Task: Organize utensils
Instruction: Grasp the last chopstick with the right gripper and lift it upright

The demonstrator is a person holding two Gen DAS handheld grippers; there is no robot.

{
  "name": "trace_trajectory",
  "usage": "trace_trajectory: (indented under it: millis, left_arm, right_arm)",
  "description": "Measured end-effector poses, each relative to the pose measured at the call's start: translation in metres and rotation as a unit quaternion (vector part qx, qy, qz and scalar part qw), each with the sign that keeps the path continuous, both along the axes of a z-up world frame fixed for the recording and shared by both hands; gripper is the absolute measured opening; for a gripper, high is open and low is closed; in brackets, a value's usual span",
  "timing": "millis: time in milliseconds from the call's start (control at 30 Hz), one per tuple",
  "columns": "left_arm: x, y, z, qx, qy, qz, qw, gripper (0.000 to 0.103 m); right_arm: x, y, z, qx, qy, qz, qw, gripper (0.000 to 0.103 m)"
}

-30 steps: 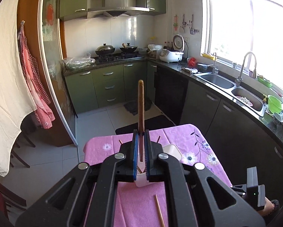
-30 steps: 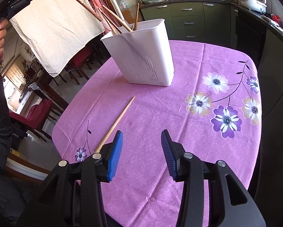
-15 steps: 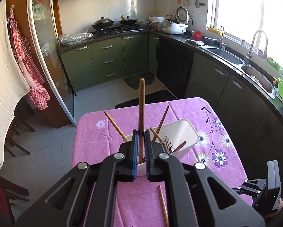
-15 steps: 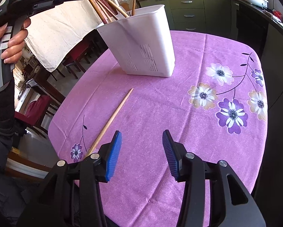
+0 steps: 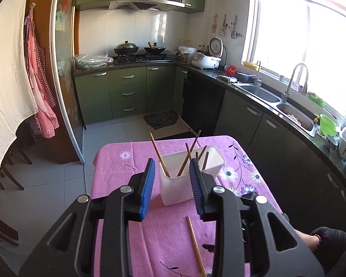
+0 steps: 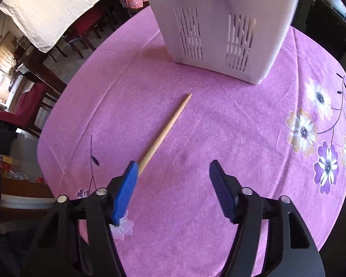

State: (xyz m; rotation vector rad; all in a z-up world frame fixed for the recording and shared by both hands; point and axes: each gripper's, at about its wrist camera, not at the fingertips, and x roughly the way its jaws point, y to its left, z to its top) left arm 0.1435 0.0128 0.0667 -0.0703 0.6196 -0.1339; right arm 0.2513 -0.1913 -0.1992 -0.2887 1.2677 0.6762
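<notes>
Left wrist view first: the left gripper has just been opening its blue ribbed pads, and nothing sits between them now. Past it stands the white slotted plastic utensil holder, roughly mid-table on the pink flowered tablecloth, with several brown wooden chopsticks leaning every which way inside. You only see into the holder from this side. One pale bamboo chopstick lies flat on the cloth toward the near edge, partly behind the right-hand finger.

Right wrist view: the right gripper has also just been widening, jaws well apart and empty, pointed steeply down at the cloth. That same loose chopstick is clearer here, tapered and smooth, its thick end disappearing behind the left-hand pad. The holder shows only its vented wall, near the far edge.
</notes>
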Motion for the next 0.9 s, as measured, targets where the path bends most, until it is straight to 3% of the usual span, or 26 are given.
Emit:
trace_trajectory:
  millis: [133,367,467,667,733,900]
  left_arm:
    - [-0.024,0.030,-0.003,-0.020,-0.009,0.017,0.9996,0.029]
    - [-0.054,0.103,-0.001,-0.045,-0.023,0.093,0.9944,0.029]
    - [-0.068,0.132,0.002,-0.043,-0.029,0.128,0.9904,0.029]
    - [-0.103,0.191,0.011,-0.054,-0.058,0.199,0.9768,0.031]
    - [-0.113,0.204,0.011,-0.054,-0.061,0.213,0.9736,0.032]
    - [-0.126,0.217,0.009,-0.044,-0.057,0.227,0.9713,0.032]
  right_arm:
    - [0.011,0.031,-0.013,-0.029,0.028,0.001,0.999,0.049]
    - [0.008,0.067,-0.020,-0.115,0.004,0.015,0.993,0.040]
    - [0.004,0.079,-0.020,-0.118,0.010,0.033,0.992,0.020]
    - [0.001,0.084,-0.019,-0.113,0.006,0.046,0.993,0.007]
    - [-0.004,0.086,-0.018,-0.116,-0.012,0.058,0.991,0.007]
    - [-0.021,0.081,-0.006,-0.073,-0.034,0.063,0.995,0.007]
